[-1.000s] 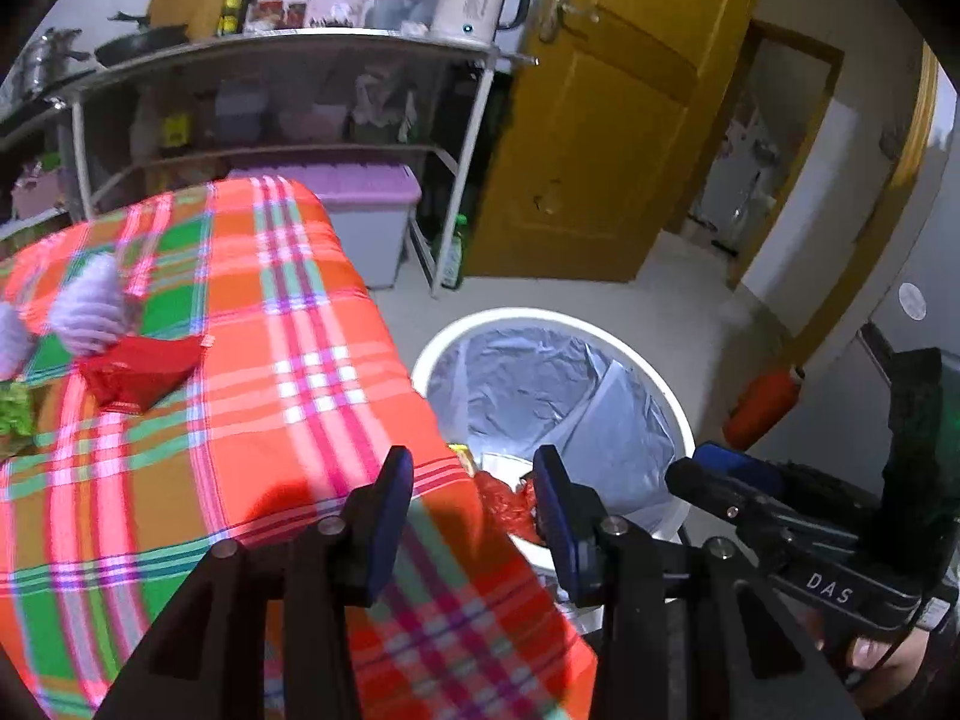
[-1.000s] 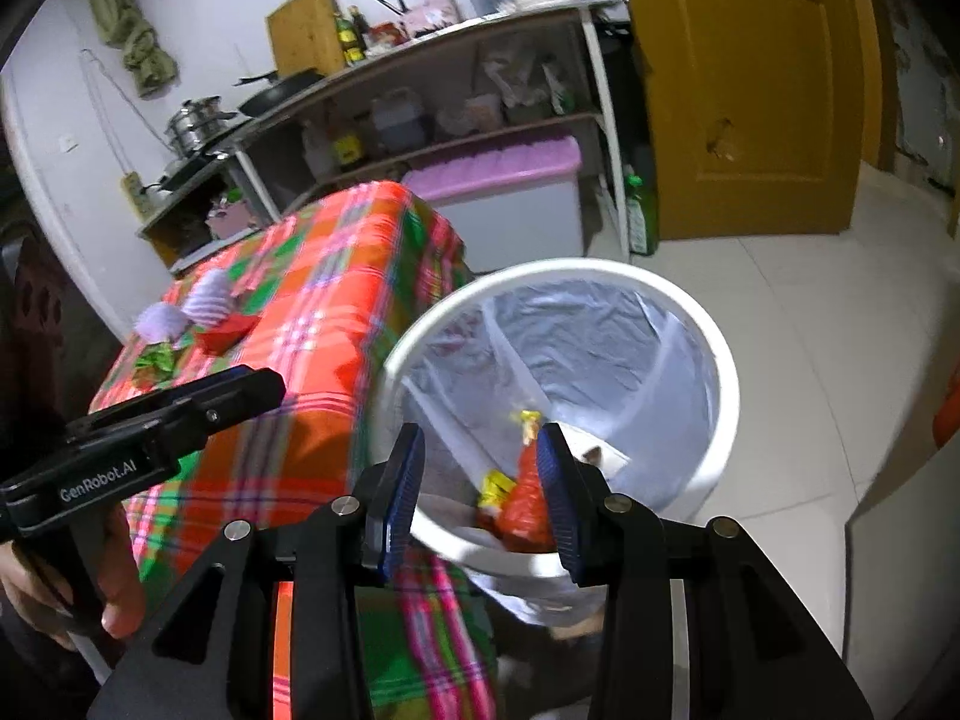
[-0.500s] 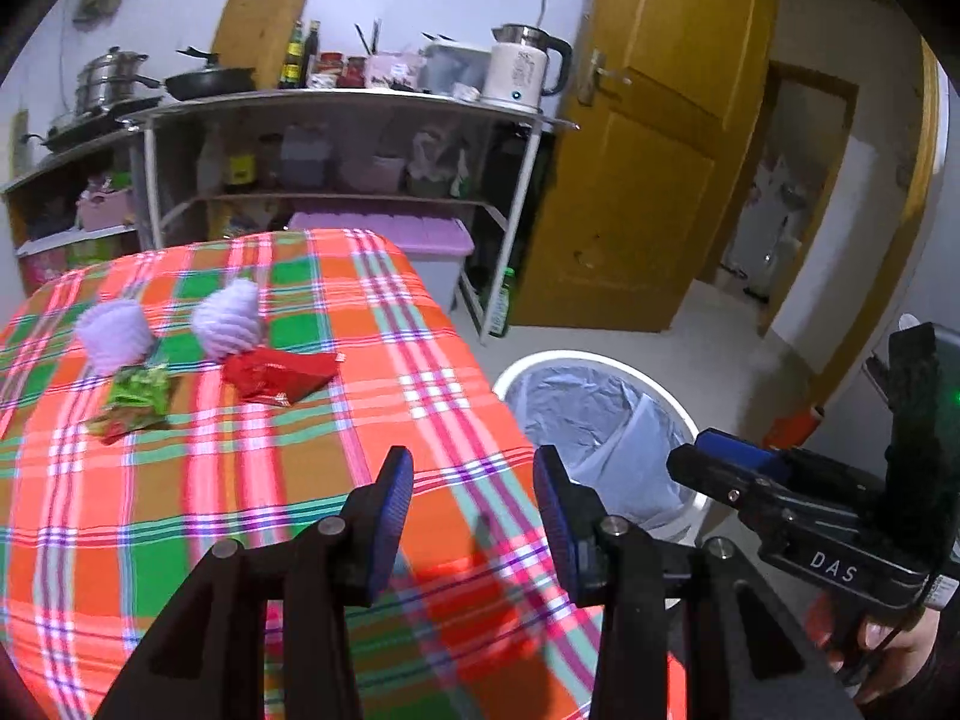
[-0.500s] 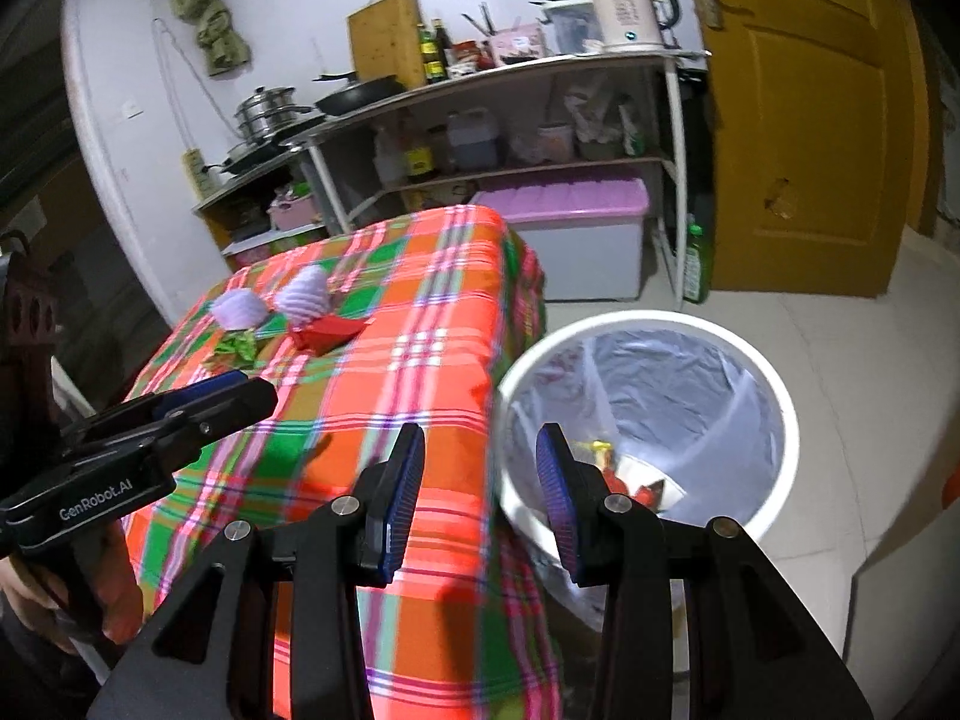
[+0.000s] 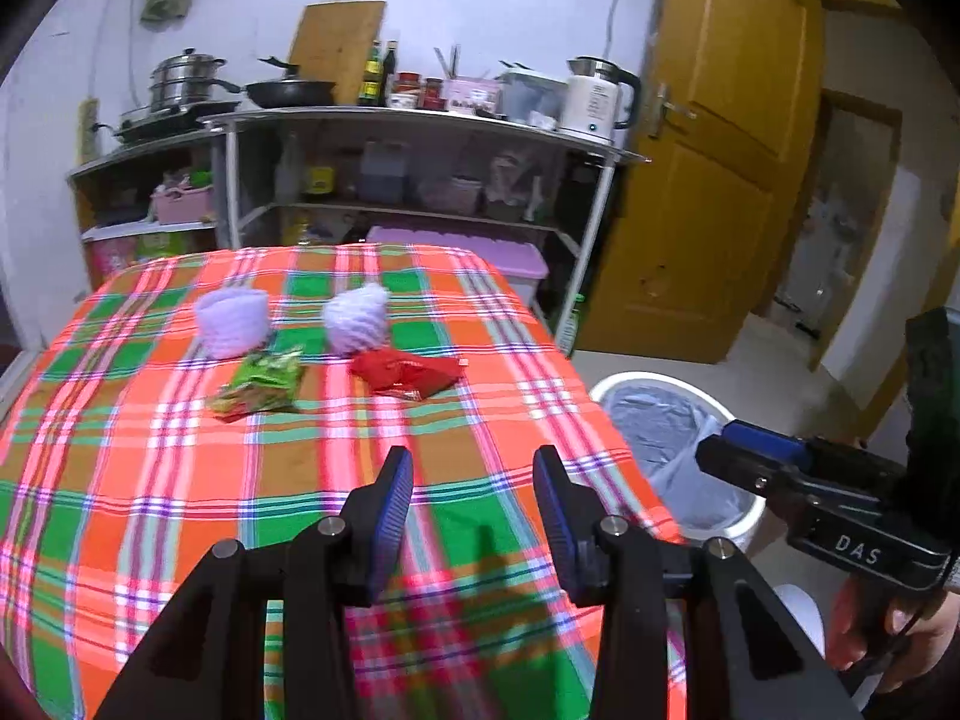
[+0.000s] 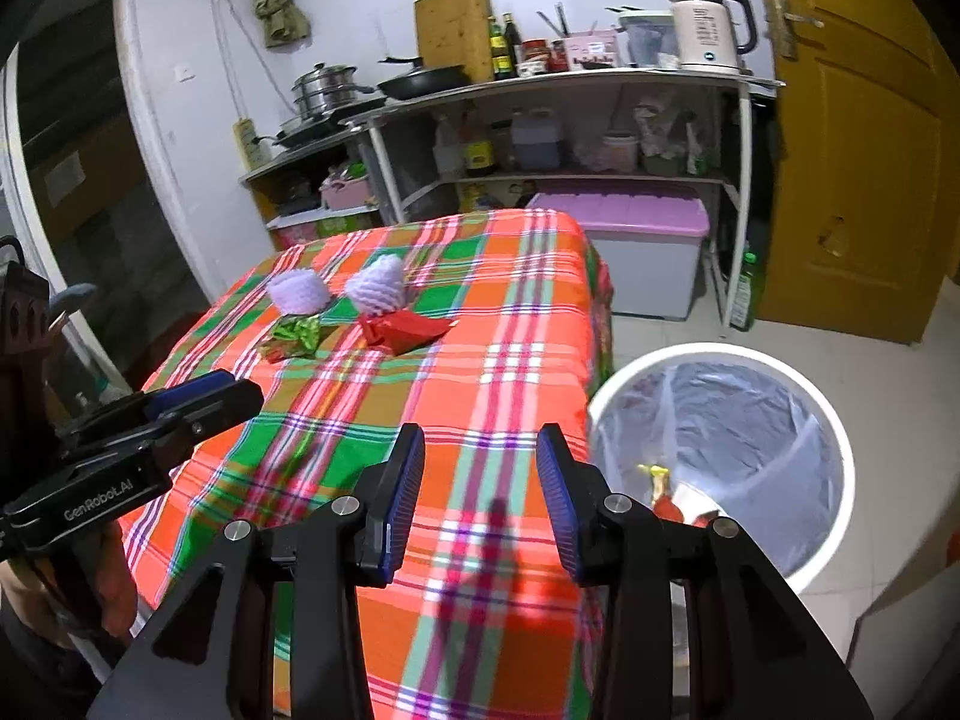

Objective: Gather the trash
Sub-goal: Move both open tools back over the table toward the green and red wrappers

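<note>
Jaws parted, both grippers point(image 5: 474, 504) point(image 6: 480, 492) above plaid tablecloth point(image 5: 180, 480).

Showing as woven matt cloth: plaid tablecloth point(image 5: 150, 480). Looking crinkled and glossy: green wrapper point(image 5: 258, 387), red wrapper point(image 5: 405, 373). Reading as soft ribbed foam net: two lilac sleeves point(image 5: 231, 322). Appearing thin, wrinkled, translucent: bin liner point(image 6: 738, 414) inside smooth white plastic bin point(image 6: 840, 468). Gleaming as polished metal: steamer pot point(image 5: 183, 78). Showing wood grain: cutting board point(image 6: 453, 30).
</note>
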Action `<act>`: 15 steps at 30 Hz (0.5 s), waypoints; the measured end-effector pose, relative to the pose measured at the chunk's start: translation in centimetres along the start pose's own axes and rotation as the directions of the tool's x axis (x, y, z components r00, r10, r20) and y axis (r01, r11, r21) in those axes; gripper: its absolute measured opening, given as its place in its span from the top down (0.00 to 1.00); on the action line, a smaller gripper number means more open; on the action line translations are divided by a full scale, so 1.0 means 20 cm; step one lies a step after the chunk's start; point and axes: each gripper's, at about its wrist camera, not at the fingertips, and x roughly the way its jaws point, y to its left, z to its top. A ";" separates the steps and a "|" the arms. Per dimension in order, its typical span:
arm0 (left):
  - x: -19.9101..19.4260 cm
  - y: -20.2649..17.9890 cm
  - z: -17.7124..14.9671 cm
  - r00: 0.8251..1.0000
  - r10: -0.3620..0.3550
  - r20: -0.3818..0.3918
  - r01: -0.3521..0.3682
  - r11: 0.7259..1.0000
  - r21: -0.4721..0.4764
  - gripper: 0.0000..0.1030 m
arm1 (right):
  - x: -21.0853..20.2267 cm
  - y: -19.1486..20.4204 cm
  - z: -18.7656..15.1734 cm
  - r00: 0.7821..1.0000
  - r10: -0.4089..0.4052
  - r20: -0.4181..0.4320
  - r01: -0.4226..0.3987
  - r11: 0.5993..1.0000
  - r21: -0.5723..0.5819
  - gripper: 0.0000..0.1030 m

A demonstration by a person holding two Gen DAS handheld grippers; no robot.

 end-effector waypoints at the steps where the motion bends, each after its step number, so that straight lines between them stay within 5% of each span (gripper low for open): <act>1: 0.00 0.02 0.00 1.000 0.015 0.001 -0.015 1.000 -0.004 0.60 | 0.01 0.01 0.01 1.000 0.005 0.000 -0.005 1.000 -0.006 0.61; 15: 0.00 0.33 0.01 0.993 0.120 -0.002 -0.120 0.989 -0.082 0.60 | 0.23 0.19 0.12 0.997 0.059 -0.040 -0.064 0.991 -0.122 0.54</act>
